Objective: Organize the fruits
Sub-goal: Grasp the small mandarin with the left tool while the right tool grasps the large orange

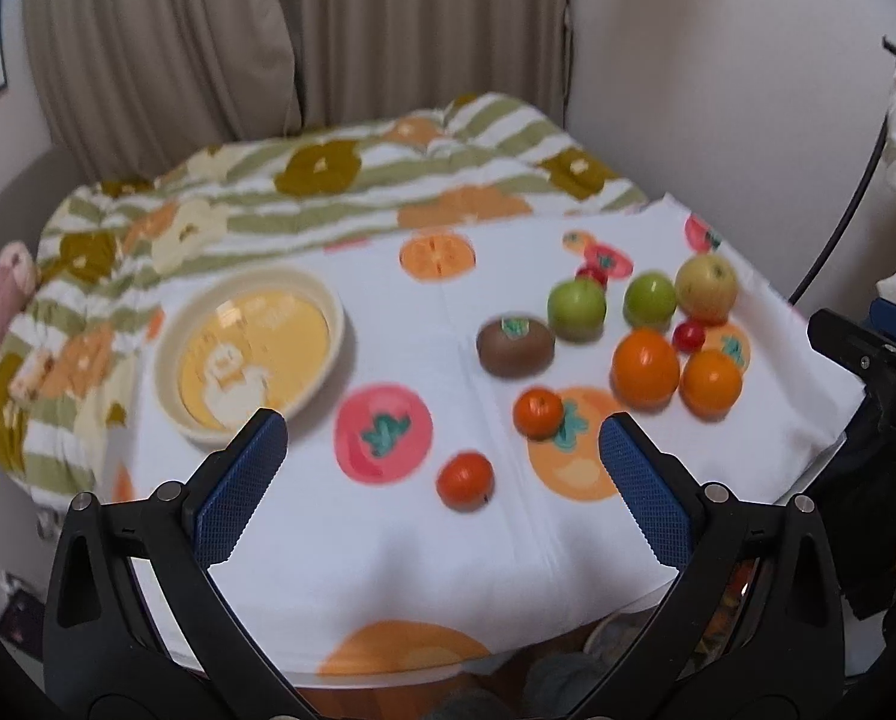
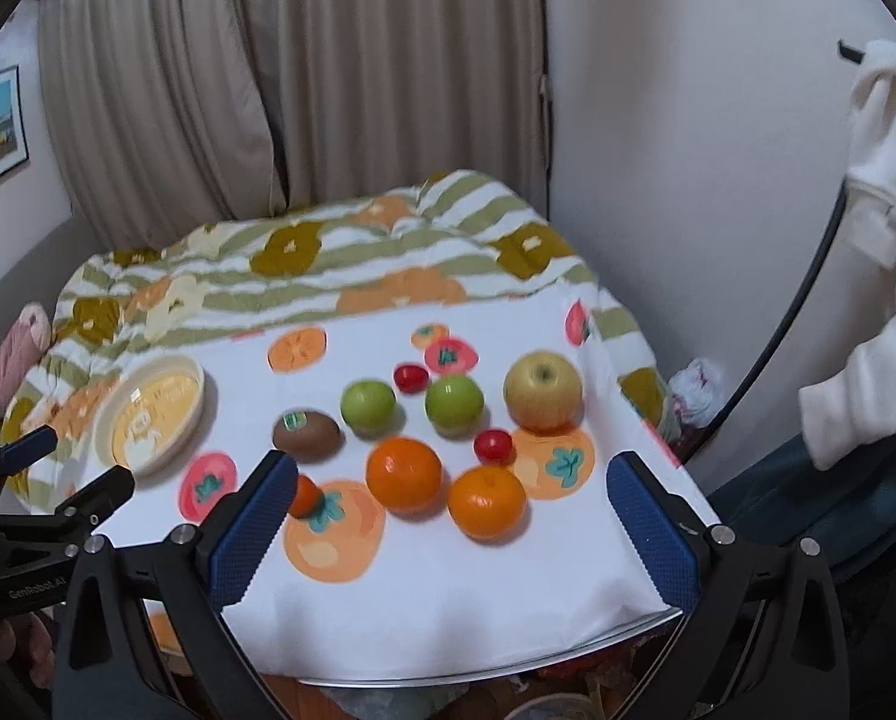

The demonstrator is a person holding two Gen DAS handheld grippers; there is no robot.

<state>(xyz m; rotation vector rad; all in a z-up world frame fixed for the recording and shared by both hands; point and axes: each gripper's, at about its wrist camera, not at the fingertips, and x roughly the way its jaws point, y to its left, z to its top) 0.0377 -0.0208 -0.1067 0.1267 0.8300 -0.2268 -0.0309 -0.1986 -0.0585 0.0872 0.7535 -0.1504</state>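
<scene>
scattered fruits [image 2: 404, 473] on white printed cloth [image 2: 448, 588], cream bowl [image 2: 150, 414] empty.

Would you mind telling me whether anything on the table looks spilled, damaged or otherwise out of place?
Nothing looks spilled or damaged. The bowl sits upright and empty, while every fruit, such as the kiwi and the yellow apple, lies loose on the cloth. Both grippers are open and hold nothing.

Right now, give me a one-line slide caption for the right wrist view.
Open right gripper hovers over two round oranges beside green apples on a fruit-print white cloth.
</scene>
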